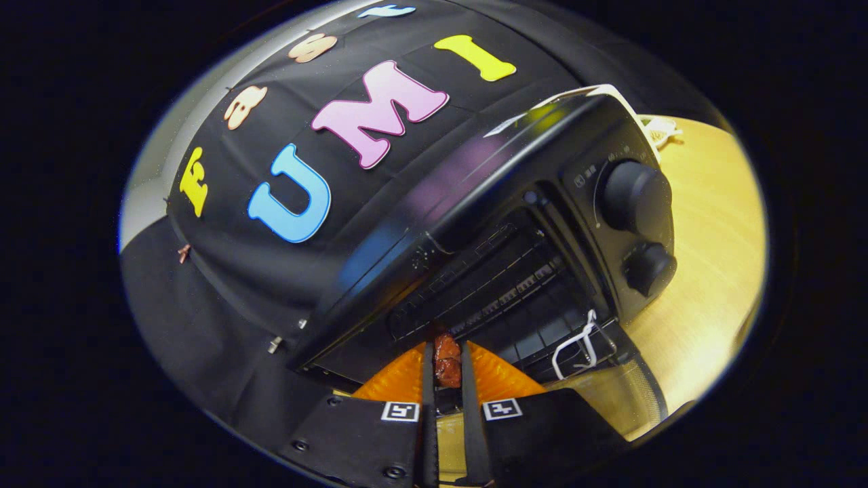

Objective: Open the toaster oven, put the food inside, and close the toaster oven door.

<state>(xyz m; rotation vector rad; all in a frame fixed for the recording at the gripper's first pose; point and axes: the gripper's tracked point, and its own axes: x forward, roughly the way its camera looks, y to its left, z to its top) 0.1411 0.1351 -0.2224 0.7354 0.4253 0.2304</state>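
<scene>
Between the fingers, near their tips, sits the food point(447, 360), a small reddish-brown piece; both fingers press on its sides, so the gripper point(447, 366) is closed on it, and the narrow grip looks chosen to keep the piece from slipping while it is carried forward. Just beyond the tips the oven point(488, 224) stands with its door point(610, 393) dropped open toward the gripper; the glass panel lies low beside the right finger, a white tie point(575, 347) looped at its handle, probably there to give the fingers something to hook when pulling. The dark cavity and its wire rack point(495, 285) face the food directly, so the piece seems lined up with the opening on purpose. Two knobs point(636, 195) sit on the panel to the right of the cavity, clear of the path; the oven rests on a wooden table point(712, 271). I judge the opening done, the placing under way, the closing not yet begun; the whole view is tilted, so the gripper appears rolled in the hand.
</scene>
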